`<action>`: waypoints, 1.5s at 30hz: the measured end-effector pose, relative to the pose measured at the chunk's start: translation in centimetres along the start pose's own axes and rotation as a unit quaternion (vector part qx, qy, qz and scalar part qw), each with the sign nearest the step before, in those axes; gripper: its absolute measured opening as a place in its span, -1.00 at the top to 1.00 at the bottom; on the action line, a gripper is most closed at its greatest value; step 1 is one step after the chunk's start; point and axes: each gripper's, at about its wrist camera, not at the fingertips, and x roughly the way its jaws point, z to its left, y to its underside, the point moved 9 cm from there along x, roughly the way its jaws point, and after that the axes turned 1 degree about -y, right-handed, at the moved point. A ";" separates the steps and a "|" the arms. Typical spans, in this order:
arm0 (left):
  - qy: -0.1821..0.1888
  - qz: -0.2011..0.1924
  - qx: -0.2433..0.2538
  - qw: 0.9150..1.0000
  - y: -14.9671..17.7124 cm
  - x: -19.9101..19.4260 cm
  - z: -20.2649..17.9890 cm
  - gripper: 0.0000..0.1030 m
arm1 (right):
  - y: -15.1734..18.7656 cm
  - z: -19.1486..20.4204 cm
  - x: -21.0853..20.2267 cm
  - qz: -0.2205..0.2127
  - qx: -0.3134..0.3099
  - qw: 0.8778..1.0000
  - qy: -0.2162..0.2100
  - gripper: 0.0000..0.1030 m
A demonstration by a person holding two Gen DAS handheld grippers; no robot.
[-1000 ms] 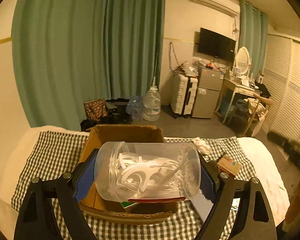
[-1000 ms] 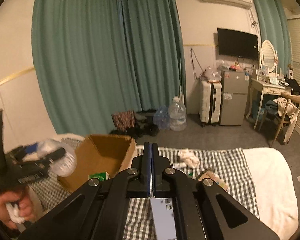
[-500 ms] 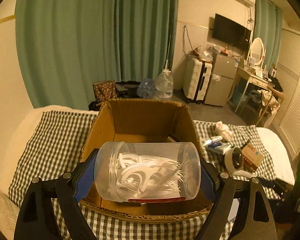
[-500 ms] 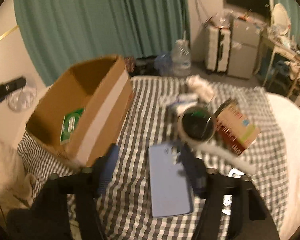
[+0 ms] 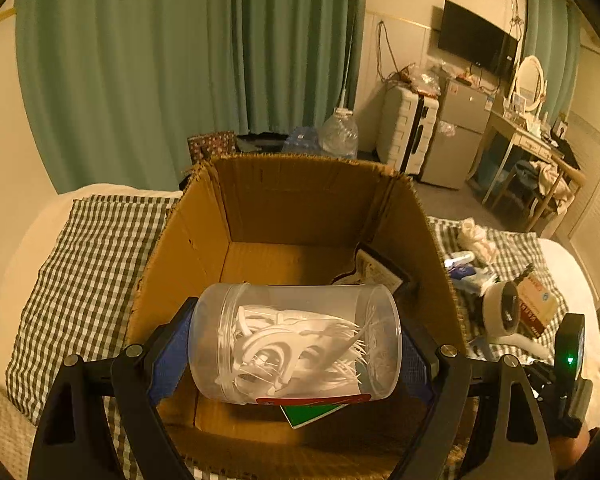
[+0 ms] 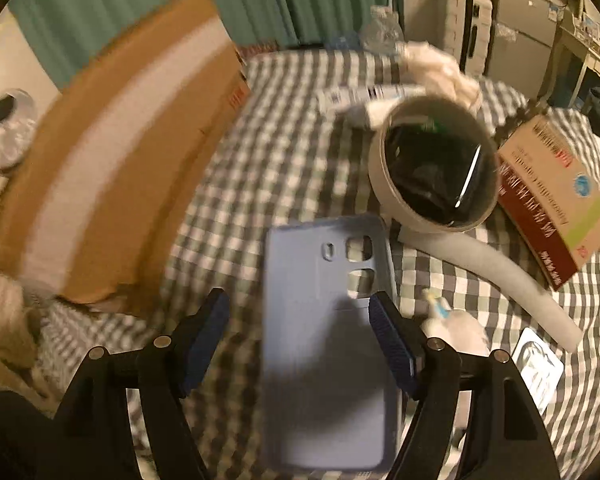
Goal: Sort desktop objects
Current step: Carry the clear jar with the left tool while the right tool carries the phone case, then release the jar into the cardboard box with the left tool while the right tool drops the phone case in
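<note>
1. The jar point(image 5: 296, 344), low in the left view's centre, lies on its side clamped end to end between the left claw point(image 5: 296, 350)'s blue pads. It hangs over the open box point(image 5: 300, 208), apparently so it can be let down inside. It is clear ribbed plastic, a squat cylinder stuffed with white floss picks.
2. The box fills the middle of that frame: raw brown cardboard with ragged top edges, a green card point(image 5: 308, 416) and a printed packet point(image 5: 376, 274) already at its bottom.
3. In the right view, the right claw point(image 6: 300, 336) has just been opening. Its jaws stand spread with nothing pressed, straddling the near end of the phone case point(image 6: 324, 340) at lower centre. The likely aim is to pinch the case across its width.
4. The case is flat, matte, pale blue, with camera cutouts, lying on the checked cloth point(image 6: 284, 140).
5. Right of it lie a round mirror point(image 6: 436, 168) with a white handle, a carton point(image 6: 556, 196) and a crumpled tissue point(image 6: 440, 68), awaiting sorting.
</note>
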 end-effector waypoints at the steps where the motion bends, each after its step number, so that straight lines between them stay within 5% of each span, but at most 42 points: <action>1: -0.003 0.003 0.000 1.000 0.1 0.4 0.1 -0.73 | 0.1 -0.1 0.6 0.006 0.000 1.000 0.003 -0.40; 4: -0.004 0.013 -0.001 1.000 0.3 1.5 0.3 -0.73 | 0.0 -0.6 1.6 0.013 -0.015 0.999 0.033 -0.47; 6: -0.005 0.018 0.000 1.000 0.4 2.0 0.3 -0.73 | 0.2 0.0 2.3 0.024 -0.042 0.998 0.043 -0.68; 11: -0.007 0.026 0.007 1.000 0.5 2.8 0.2 -0.73 | 0.6 0.4 3.2 0.032 -0.072 0.994 0.077 -0.72; 13: -0.009 0.027 0.011 1.000 0.5 2.9 0.2 -0.75 | 0.7 0.1 2.8 0.027 -0.061 0.995 0.080 -0.47; 14: -0.010 0.028 0.011 0.999 0.5 2.9 0.2 -0.75 | 0.7 -0.3 2.5 0.025 -0.056 0.994 0.090 -0.18; 20: -0.018 0.013 0.010 1.000 -0.4 1.9 0.6 -0.90 | 0.1 0.3 0.0 0.015 -0.028 0.999 0.039 0.47; 29: -0.026 -0.014 0.001 1.000 -1.7 -1.1 2.3 -0.92 | -1.2 0.7 -3.7 -0.017 0.012 1.000 0.009 0.84; 45: -0.031 -0.039 -0.035 0.998 -1.9 -5.5 6.5 -0.92 | -8.2 7.0 -10.1 -0.107 -0.011 0.994 -0.024 0.84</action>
